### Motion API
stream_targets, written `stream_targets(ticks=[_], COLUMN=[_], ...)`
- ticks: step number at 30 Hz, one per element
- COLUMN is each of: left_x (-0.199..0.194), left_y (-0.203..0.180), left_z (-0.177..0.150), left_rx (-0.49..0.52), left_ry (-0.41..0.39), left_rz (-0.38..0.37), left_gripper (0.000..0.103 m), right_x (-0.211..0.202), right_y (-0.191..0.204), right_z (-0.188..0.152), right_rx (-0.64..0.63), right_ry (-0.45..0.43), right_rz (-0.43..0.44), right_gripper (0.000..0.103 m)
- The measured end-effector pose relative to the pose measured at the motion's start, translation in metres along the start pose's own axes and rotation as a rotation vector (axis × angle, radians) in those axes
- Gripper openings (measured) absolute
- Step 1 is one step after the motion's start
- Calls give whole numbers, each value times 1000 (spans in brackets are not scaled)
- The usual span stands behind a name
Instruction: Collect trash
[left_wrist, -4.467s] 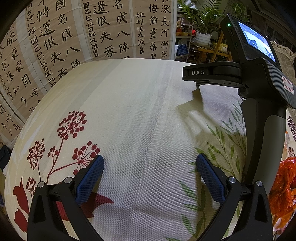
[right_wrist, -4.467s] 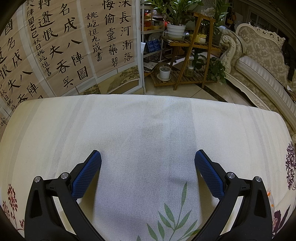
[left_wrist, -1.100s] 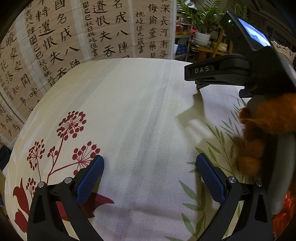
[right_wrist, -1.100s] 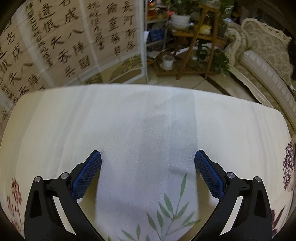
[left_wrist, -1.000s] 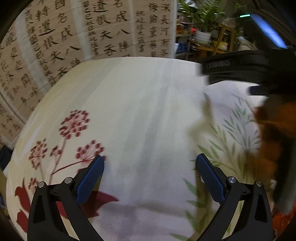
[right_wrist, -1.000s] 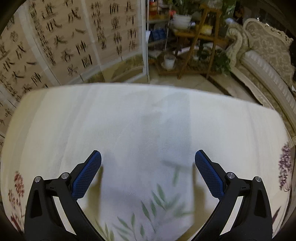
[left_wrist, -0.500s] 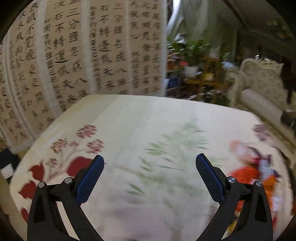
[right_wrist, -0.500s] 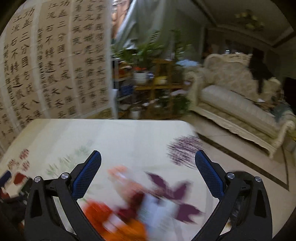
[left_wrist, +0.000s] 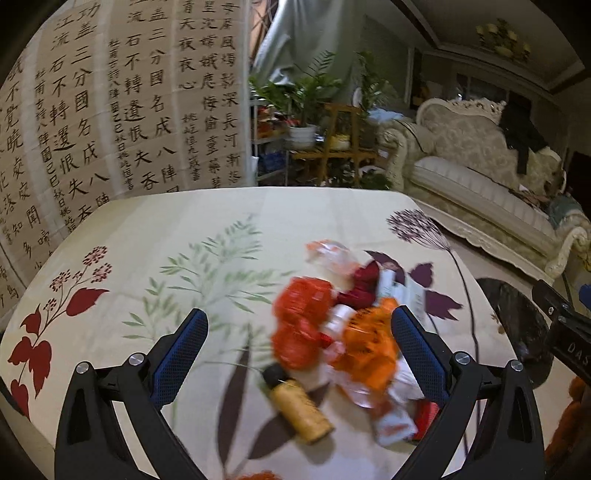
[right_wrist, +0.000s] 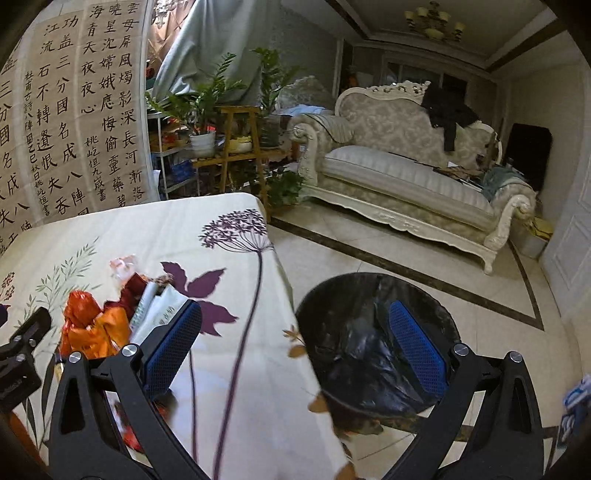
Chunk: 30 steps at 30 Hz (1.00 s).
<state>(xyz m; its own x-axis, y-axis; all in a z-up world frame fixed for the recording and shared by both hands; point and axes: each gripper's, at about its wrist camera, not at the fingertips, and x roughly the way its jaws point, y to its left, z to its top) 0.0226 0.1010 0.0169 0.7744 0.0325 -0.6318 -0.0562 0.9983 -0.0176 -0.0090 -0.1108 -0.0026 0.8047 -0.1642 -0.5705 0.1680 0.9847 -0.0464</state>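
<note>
The left gripper (left_wrist: 299, 343) is spread wide and empty above a pile of wrappers (left_wrist: 343, 325) and a small bottle (left_wrist: 299, 406) at lower centre on the tablecloth (left_wrist: 207, 229). The right gripper (right_wrist: 295, 343), also spread and empty, frames the bin (right_wrist: 354, 343) at lower right beside the table.

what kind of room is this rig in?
Most likely a home living room. An ornate cream sofa stands on a tiled floor, potted plants fill a wooden stand, and calligraphy scrolls hang behind a table with a floral tablecloth.
</note>
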Motion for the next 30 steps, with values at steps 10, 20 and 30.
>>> stream_targets(ticks=[10, 20, 30], left_x=[-6, -10, -10], left_y=[-31, -40, -41], left_z=[-10, -10, -11], left_rx=[47, 58, 57], left_ry=[2, -3, -1], left_rz=[-20, -20, -24], left_gripper=[97, 97, 97], right_x=[-4, -9, -10], right_y=[-19, -28, -30], right_z=[-19, -19, -19], right_rx=[42, 61, 66], right_ry=[12, 1, 1], right_rz=[4, 1, 0], right_gripper=[99, 99, 99])
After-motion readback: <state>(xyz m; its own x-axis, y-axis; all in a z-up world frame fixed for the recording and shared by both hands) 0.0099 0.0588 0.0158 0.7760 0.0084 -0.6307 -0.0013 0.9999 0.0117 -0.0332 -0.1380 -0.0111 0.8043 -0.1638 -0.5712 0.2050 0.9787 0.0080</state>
